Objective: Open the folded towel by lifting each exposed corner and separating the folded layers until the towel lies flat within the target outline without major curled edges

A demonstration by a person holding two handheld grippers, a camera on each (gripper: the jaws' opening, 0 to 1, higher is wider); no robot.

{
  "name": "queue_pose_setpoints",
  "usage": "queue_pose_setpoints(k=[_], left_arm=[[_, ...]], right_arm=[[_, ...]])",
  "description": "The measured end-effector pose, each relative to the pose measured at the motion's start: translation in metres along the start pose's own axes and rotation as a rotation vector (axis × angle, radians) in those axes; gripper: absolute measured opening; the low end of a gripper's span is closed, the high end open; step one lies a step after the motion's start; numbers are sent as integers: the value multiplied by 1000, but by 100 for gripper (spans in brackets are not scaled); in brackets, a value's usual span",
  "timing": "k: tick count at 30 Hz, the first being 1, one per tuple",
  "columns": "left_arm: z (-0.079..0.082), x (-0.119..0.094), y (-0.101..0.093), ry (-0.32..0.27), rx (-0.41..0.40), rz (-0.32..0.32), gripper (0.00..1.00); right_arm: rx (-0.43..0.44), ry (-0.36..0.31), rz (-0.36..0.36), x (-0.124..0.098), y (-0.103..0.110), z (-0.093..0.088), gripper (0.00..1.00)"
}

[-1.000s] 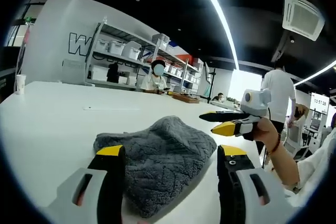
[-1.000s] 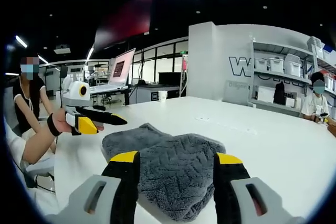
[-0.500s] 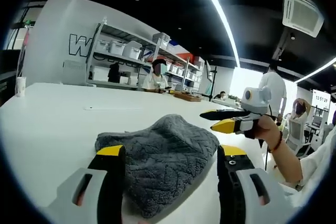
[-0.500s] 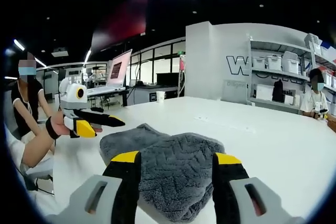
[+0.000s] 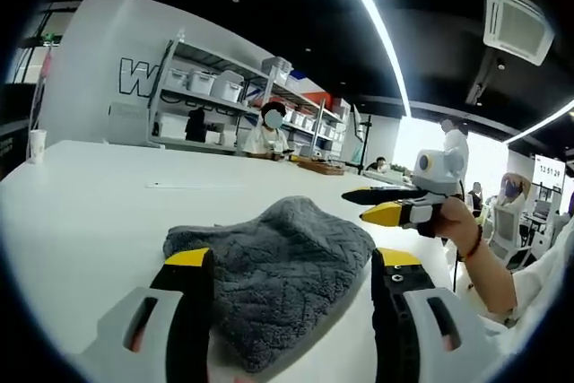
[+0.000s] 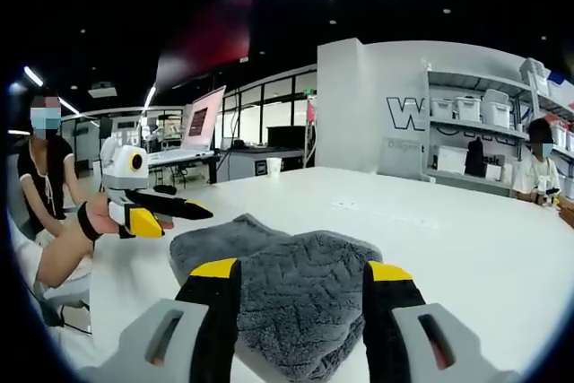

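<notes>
**Folded towel untouched, both tongs poised to take a corner**

The grey towel (image 5: 273, 280) lies folded in a soft, humped bundle on the white table (image 5: 81, 213), near its edge, with no layer yet lifted. No target outline can be made out on the table. To open it well, I judge each tong should pinch only the topmost layer at an exposed corner, lift it slightly, then draw it outward and low so the fold peels back without dragging the whole bundle or curling the hem.

The left tongs (image 5: 291, 262) sit low in front of the towel, jaws spread wide to either side of it and gripping nothing. The right tongs (image 6: 302, 268) face it from the other side, likewise wide open and empty. Each is held roughly level, just above the table, by a hand (image 5: 448, 220) on a bent wrist.
</notes>
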State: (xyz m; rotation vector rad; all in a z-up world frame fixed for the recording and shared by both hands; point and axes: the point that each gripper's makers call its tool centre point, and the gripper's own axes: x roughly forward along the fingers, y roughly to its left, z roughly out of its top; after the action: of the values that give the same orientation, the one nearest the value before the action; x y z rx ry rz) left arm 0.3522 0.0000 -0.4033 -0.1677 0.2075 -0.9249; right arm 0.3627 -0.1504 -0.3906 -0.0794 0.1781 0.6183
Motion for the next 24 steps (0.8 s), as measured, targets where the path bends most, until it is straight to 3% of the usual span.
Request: queue_pose_setpoints(k=[24], left_arm=[[-1,-1,10,-3,-8,19,71]], right_arm=[[-3,16,0,5,-2,-3,52]])
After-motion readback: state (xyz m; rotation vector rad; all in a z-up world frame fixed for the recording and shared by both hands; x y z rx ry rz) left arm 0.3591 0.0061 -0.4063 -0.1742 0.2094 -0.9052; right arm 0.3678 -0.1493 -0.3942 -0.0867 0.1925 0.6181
